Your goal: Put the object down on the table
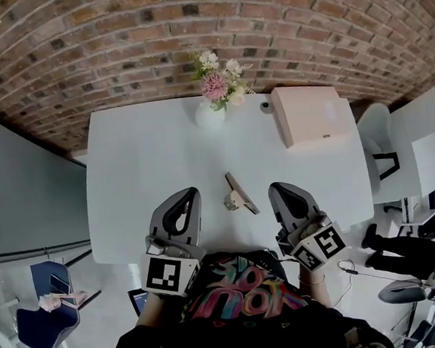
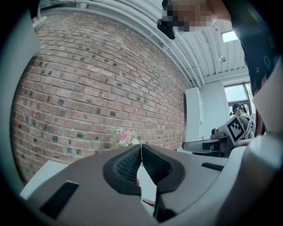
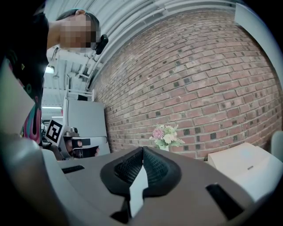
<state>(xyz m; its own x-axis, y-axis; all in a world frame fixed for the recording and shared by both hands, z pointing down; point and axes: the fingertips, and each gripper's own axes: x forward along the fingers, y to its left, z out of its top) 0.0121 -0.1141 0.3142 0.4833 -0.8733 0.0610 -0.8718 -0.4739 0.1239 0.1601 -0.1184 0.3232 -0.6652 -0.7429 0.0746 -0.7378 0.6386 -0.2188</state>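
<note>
A small object [image 1: 239, 196], a dark flat strip with a pale block on its side, lies on the white table [image 1: 141, 177] between the two grippers, touching neither. My left gripper [image 1: 190, 194] hovers near the table's front edge, left of the object, its jaws closed tip to tip with nothing between them [image 2: 141, 148]. My right gripper [image 1: 276, 190] is to the object's right, also shut and empty [image 3: 142, 150]. Both point toward the brick wall.
A white vase of pink and white flowers [image 1: 211, 110] stands at the table's far edge in the middle. A pale flat box [image 1: 311, 113] lies at the back right. Chairs and another table [image 1: 422, 150] stand to the right, and a blue chair [image 1: 51, 315] at the lower left.
</note>
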